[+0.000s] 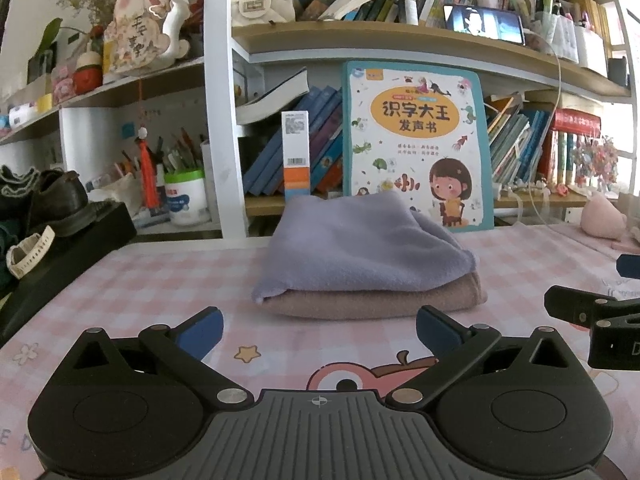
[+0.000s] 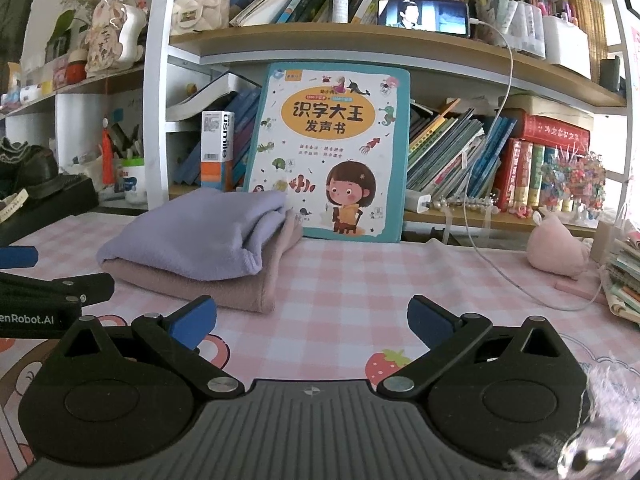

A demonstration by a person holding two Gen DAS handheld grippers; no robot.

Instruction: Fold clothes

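Resting folded at the centre of the frame on the pink checked table, the lavender cloth topped the mauve cloth; both the left tongs and the right tongs gaped wide, empty, suggesting folding finished unless another garment was fetched.

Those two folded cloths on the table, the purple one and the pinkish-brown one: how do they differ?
The purple cloth lies on top; the pinkish-brown cloth lies beneath it, flat on the checked table. The purple cloth looks puffier and bulges upward, while the pinkish-brown cloth is a flatter slab. The pinkish-brown cloth sticks out past the purple cloth along the near edge. Both are folded and stacked in one pile, untouched by either hand-held gripper.
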